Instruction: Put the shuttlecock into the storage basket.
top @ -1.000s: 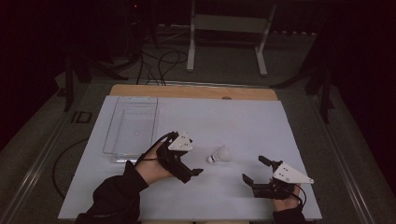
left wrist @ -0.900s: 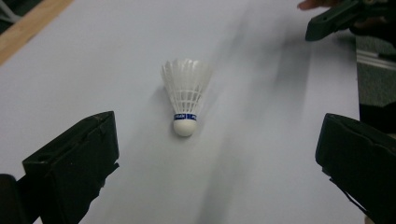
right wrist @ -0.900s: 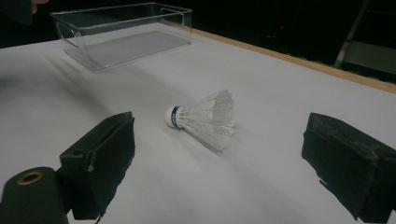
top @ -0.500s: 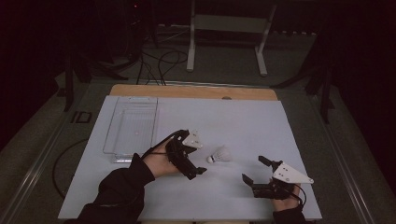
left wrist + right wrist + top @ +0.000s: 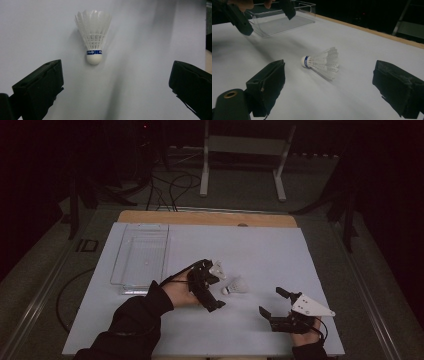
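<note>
A white shuttlecock (image 5: pixel 235 285) with a blue band lies on its side on the white table top (image 5: pixel 260 250), cork end toward my left gripper. My left gripper (image 5: pixel 216 287) hovers just left of it, open, its jaws spread wide. In the left gripper view the shuttlecock (image 5: pixel 93 37) lies ahead of the jaws, cork nearest, and nothing is between them. My right gripper (image 5: pixel 270 301) rests near the front right edge, open and holding nothing. The right gripper view has the shuttlecock (image 5: pixel 322 62) a short way ahead, with the left gripper (image 5: pixel 263 13) beyond it.
A clear plastic box (image 5: pixel 141 255) stands on the left part of the table, seen also as the clear box (image 5: pixel 279 17) at the back of the right gripper view. A wooden strip (image 5: pixel 205 217) edges the far side. Cables and a metal stand sit on the floor beyond.
My left gripper has moved right and slightly forward, closing in on the shuttlecock. The right gripper and the shuttlecock have stayed put.
</note>
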Demonstrator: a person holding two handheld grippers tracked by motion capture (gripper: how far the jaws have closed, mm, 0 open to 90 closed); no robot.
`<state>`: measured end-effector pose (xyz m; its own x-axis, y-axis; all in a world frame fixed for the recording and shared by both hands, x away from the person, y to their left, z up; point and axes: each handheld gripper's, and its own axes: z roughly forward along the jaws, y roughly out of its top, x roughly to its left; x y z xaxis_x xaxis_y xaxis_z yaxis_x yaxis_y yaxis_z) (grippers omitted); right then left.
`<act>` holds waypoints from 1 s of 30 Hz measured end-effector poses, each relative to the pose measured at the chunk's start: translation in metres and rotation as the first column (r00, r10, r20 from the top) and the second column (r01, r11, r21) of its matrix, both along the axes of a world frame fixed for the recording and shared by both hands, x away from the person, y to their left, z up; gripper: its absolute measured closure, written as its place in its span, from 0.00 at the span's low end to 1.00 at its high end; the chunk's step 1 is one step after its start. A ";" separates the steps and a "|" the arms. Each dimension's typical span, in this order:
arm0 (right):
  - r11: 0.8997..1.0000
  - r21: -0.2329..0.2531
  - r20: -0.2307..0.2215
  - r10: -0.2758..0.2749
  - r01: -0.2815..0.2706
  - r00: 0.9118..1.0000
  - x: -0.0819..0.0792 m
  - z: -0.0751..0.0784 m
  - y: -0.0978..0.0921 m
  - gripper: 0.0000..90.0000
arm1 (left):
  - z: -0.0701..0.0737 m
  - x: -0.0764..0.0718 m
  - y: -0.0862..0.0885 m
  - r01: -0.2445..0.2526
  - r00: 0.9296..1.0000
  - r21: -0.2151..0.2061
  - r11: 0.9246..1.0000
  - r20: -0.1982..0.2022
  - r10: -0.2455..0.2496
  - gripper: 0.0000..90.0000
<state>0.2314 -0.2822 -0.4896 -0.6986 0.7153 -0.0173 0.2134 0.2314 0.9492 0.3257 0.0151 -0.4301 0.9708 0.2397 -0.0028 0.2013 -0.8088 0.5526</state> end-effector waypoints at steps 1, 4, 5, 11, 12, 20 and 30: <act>1.000 -0.002 0.003 0.000 0.000 1.000 0.000 0.000 0.000 0.12 | -0.001 0.001 -0.002 0.005 1.000 0.010 1.000 -0.003 -0.005 0.00; 1.000 -0.007 0.012 -0.005 0.005 1.000 0.000 0.001 0.000 0.12 | -0.003 0.002 -0.005 0.014 1.000 0.024 1.000 -0.010 -0.014 0.00; 1.000 -0.004 0.013 -0.004 0.004 1.000 -0.001 0.001 0.000 0.12 | -0.003 0.003 -0.006 0.018 1.000 0.030 0.999 -0.010 -0.018 0.00; 1.000 0.019 0.034 -0.019 0.018 0.999 -0.002 0.003 -0.003 0.11 | -0.005 0.008 -0.010 0.033 0.999 0.046 0.998 -0.024 -0.032 0.00; 1.000 0.009 0.037 -0.023 0.023 0.999 -0.002 0.003 -0.003 0.11 | -0.006 0.009 -0.011 0.026 0.999 0.042 0.999 -0.027 -0.025 0.00; 1.000 0.001 0.026 -0.011 0.011 1.000 -0.001 0.002 -0.002 0.11 | -0.016 0.017 -0.016 0.027 0.998 0.136 0.990 -0.055 -0.020 0.00; 1.000 -0.004 0.022 -0.011 0.011 1.000 -0.001 0.001 -0.001 0.11 | -0.027 0.026 -0.027 0.041 0.994 0.197 0.980 -0.106 -0.020 0.02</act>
<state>0.2304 -0.2833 -0.4884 -0.6901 0.7229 -0.0360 0.1946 0.2332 0.9528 0.3518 -0.0122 -0.4568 0.9747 0.2159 -0.0588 0.2224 -0.9069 0.3578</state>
